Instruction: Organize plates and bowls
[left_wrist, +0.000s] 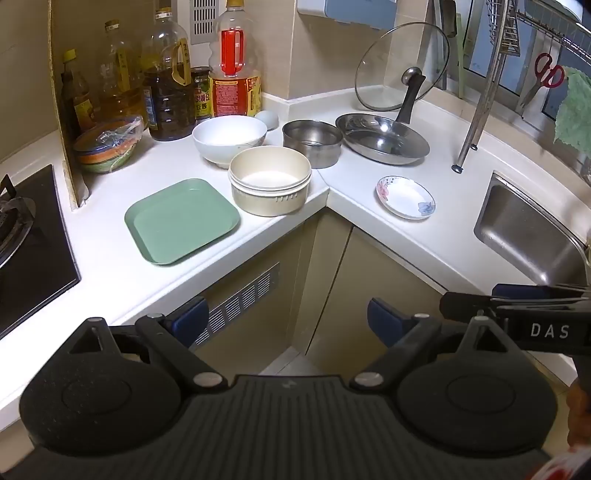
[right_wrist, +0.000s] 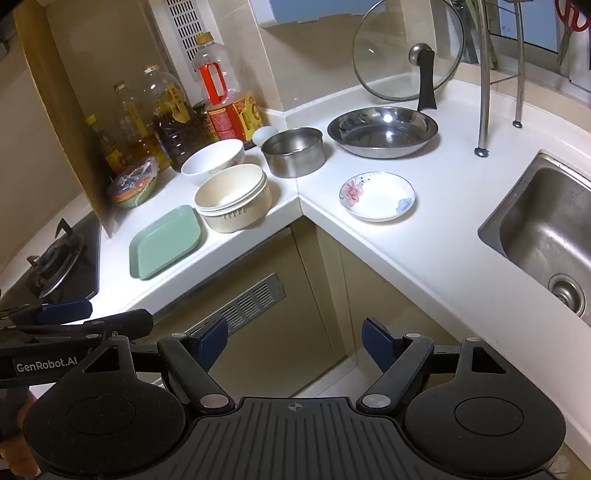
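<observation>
On the white corner counter lie a green square plate, stacked beige bowls, a white bowl, a steel bowl and a small floral dish. The same items show in the right wrist view: green plate, beige bowls, white bowl, steel bowl, floral dish. My left gripper is open and empty, in front of the counter below its edge. My right gripper is open and empty, also short of the counter.
A steel frying pan and a glass lid stand at the back. Oil bottles line the back left. A gas hob is at left, a sink at right, and a dish rack leg stands near it.
</observation>
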